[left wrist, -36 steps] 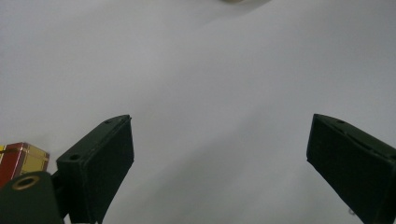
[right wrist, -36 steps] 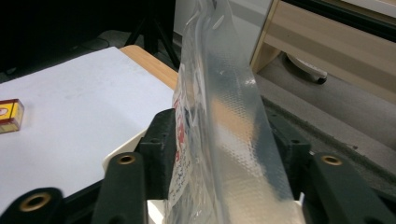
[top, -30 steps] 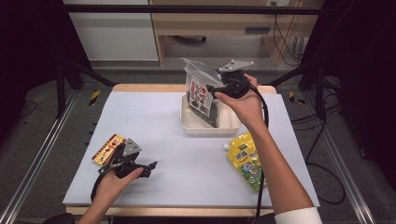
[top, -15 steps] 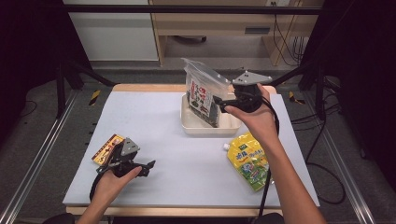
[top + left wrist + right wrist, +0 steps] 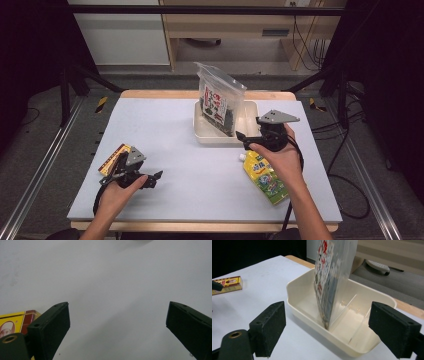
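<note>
High view, contents listed relative to the cream tray [image 5: 202,131] at the far middle of the pale table [image 5: 175,150].

Snack bag [image 5: 220,102]: clear pouch with printed label, standing on edge inside the tray, leaning against a clear divider; free of both grippers.

Right gripper [image 5: 246,141]: held just off the tray's near right corner, jaws pointing towards the tray. Its jaws have just been opening and now stand wide apart with nothing between them; in the right gripper view the tray [image 5: 312,322] and bag [image 5: 332,280] lie just beyond the pads.

Yellow-green pouch [image 5: 265,175]: flat on the table, near side of the tray, below the right hand.

Left gripper [image 5: 152,179]: well apart from the tray, near left; jaws apart, empty, over bare table.

Yellow box [image 5: 114,158]: just beside the left gripper, on its far-from-tray side.
</note>
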`<move>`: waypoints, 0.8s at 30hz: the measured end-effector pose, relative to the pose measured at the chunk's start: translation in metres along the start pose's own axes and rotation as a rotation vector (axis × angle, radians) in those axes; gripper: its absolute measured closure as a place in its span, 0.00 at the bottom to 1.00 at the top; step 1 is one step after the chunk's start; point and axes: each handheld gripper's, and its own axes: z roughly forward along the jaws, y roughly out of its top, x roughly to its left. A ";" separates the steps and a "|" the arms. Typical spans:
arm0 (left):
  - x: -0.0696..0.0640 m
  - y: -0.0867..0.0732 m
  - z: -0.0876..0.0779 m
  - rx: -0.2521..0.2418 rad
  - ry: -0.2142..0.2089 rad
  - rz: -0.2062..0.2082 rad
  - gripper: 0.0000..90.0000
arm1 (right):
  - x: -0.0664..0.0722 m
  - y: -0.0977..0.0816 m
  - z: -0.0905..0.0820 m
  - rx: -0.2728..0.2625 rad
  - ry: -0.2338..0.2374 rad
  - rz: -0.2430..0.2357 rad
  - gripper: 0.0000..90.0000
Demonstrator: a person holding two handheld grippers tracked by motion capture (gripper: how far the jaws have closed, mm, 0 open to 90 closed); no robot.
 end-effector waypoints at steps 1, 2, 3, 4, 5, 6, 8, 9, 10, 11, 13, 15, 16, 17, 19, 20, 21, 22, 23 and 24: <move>0.000 0.000 0.000 0.002 -0.001 -0.001 0.06 | 0.000 -0.004 0.000 -0.004 0.002 0.003 0.17; 0.000 0.000 0.001 0.004 -0.002 0.001 0.06 | 0.000 -0.007 -0.001 -0.003 0.003 0.012 0.17; -0.001 0.000 0.001 0.004 -0.005 -0.001 0.06 | 0.000 -0.010 -0.001 0.004 0.001 0.012 0.18; -0.001 0.000 0.001 0.006 -0.006 0.003 0.06 | -0.001 -0.013 -0.001 0.009 -0.005 0.006 0.19; -0.002 0.000 0.001 0.007 -0.007 0.006 0.06 | -0.001 -0.014 -0.001 0.010 -0.007 0.010 0.19; -0.002 0.000 0.001 0.007 -0.009 0.007 0.06 | -0.003 -0.016 -0.002 0.014 -0.004 0.007 0.19; -0.003 0.000 0.001 0.009 -0.010 0.010 0.06 | -0.007 -0.021 -0.005 0.026 -0.010 0.006 0.22; -0.003 0.000 0.002 0.009 -0.010 0.009 0.06 | -0.010 -0.022 -0.005 0.030 -0.012 0.001 0.23; -0.003 0.000 0.002 0.013 -0.011 0.015 0.06 | -0.014 -0.025 -0.006 0.043 -0.015 0.002 0.25; -0.003 0.000 0.002 0.014 -0.011 0.014 0.06 | -0.018 -0.028 -0.007 0.055 -0.021 -0.002 0.26; -0.003 0.000 0.001 0.014 -0.011 0.015 0.06 | -0.030 -0.034 -0.009 0.091 -0.035 -0.004 0.31; -0.004 0.000 0.001 0.012 -0.010 0.015 0.06 | -0.042 -0.040 -0.010 0.126 -0.046 -0.004 0.36; -0.004 0.000 0.001 0.009 -0.013 0.012 0.06 | -0.048 -0.043 -0.011 0.142 -0.049 0.004 0.39; -0.004 0.000 0.001 0.008 -0.012 0.014 0.06 | -0.052 -0.045 -0.011 0.152 -0.059 0.002 0.40; -0.004 0.000 0.001 0.013 -0.013 0.020 0.06 | -0.062 -0.050 -0.012 0.169 -0.070 0.005 0.44; -0.005 0.000 0.002 0.013 -0.013 0.018 0.06 | -0.069 -0.053 -0.013 0.178 -0.076 0.007 0.46; -0.005 0.000 0.002 0.013 -0.013 0.019 0.06 | -0.071 -0.054 -0.012 0.188 -0.078 0.020 0.48; -0.005 0.000 0.002 0.019 -0.014 0.026 0.06 | -0.076 -0.056 -0.012 0.195 -0.076 0.021 0.49; -0.005 0.000 0.003 0.021 -0.017 0.026 0.06 | -0.081 -0.058 -0.011 0.202 -0.074 0.022 0.50; -0.006 0.000 0.003 0.017 -0.016 0.023 0.06 | -0.084 -0.060 -0.009 0.205 -0.069 0.025 0.51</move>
